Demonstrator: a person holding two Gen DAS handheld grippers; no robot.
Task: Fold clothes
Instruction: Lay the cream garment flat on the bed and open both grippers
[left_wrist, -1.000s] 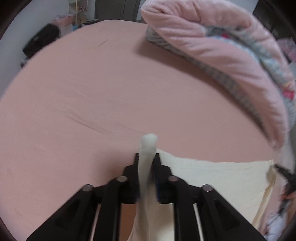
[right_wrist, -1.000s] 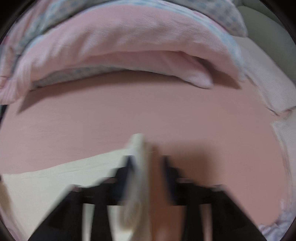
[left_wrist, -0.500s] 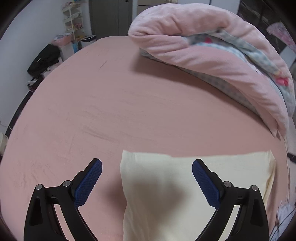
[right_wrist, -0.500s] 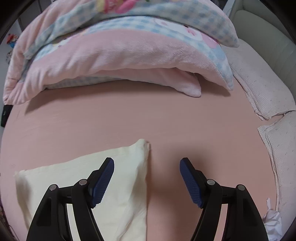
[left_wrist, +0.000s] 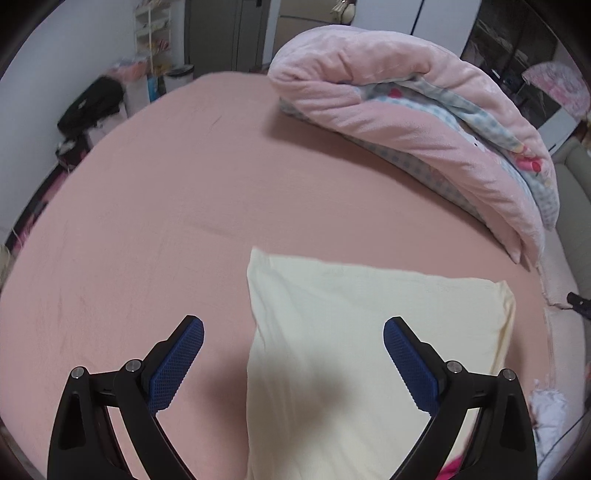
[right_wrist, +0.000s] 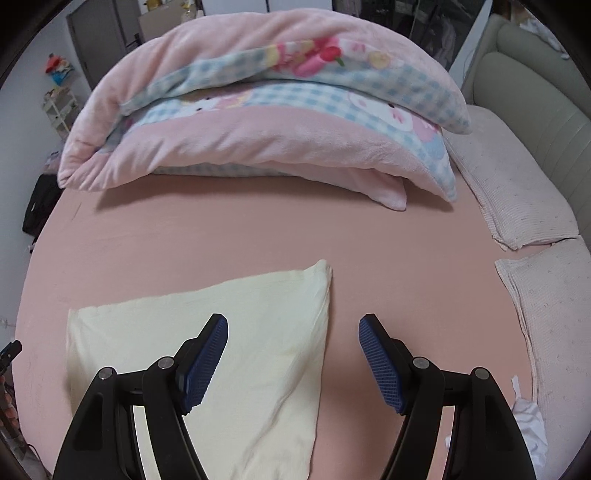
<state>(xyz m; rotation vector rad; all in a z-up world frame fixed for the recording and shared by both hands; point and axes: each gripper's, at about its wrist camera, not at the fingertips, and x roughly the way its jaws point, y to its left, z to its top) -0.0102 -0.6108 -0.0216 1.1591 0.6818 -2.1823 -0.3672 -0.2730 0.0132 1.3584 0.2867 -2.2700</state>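
On pink sheet (left_wrist: 147, 206), cream garment (left_wrist: 351, 332).

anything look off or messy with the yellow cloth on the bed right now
Nothing stands out. The pale yellow cloth lies flat on the pink sheet with only soft creases, and both the left claw and right claw hang open above it.

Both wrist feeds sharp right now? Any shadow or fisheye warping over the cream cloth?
Left wrist: sharp; gripper shadow darkens the cream cloth near the lens; pink sheet bows at the rim. Right wrist: also sharp; shadow falls beside the cloth; folded quilt curves.
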